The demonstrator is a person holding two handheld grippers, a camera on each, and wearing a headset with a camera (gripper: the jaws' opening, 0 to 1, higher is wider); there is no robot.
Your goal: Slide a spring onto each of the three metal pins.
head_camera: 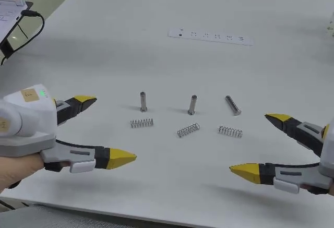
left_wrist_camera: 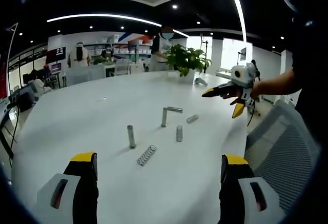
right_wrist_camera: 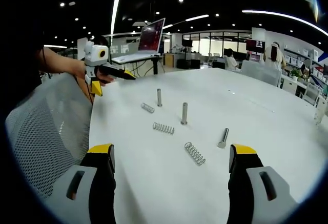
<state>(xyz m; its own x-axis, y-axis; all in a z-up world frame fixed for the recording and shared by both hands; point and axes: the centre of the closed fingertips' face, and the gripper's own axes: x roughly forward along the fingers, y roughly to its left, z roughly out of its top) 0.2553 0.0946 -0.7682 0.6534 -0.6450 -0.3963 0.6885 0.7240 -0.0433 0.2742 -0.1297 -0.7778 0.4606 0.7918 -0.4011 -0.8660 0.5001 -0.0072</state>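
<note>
**No spring seated yet: start of first pick**

White tabletop, work at centre. Left yellow-tipped gripper hovers at 8 o'clock of the row and right yellow-tipped gripper at 4 o'clock, both level, jaws wide, empty.

Three short steel pins: two upright, the 3 o'clock one looks tipped. Three coiled wire springs lie at 6 o'clock of them.

Advice: pinch a spring mid-coil and align its bore over the pin tip.

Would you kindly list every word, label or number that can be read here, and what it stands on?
No text reads clearly.
On the left gripper, the tan sticker: a mark, too blurred to read.
On the power strip: markings too small to read.
On the laptop screen: blurred.
</note>
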